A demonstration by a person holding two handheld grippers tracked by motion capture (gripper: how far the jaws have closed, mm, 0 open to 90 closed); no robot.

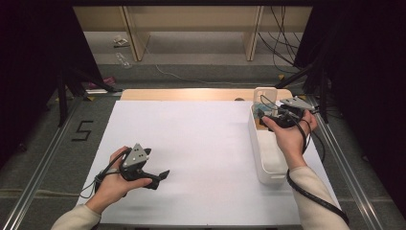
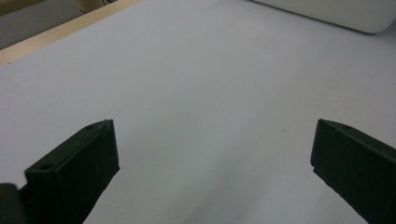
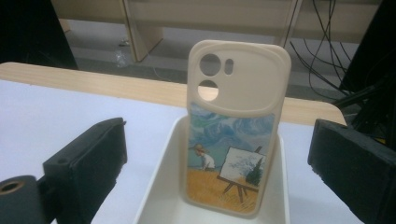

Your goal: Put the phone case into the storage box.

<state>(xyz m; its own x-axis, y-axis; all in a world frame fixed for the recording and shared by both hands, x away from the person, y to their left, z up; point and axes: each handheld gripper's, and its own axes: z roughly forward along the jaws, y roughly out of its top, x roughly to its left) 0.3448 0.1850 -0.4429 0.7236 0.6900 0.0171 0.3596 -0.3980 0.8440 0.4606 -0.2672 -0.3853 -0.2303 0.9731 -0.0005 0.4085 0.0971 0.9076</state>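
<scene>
A beige phone case (image 3: 233, 140) with a painted scene of an easel in a field stands upright at the far end of a white bin (image 3: 161, 186). In the high view the phone case (image 1: 265, 96) rises above the white bin (image 1: 256, 148) at the table's right. My right gripper (image 1: 261, 112) hovers over the bin's far part. In the right gripper view the right gripper (image 3: 219, 125) is open, its jaws wide apart on either side of the case and short of it. My left gripper (image 1: 160, 178) rests low at the front left, and the left gripper (image 2: 215, 126) is open and holds nothing.
A white sheet (image 1: 191, 143) covers the table, with a wooden edge (image 1: 191, 94) at the back. Metal rails run along both sides. A "5" mark (image 1: 82, 130) lies on the floor at left. The bin's corner (image 2: 336, 11) lies ahead of the left gripper.
</scene>
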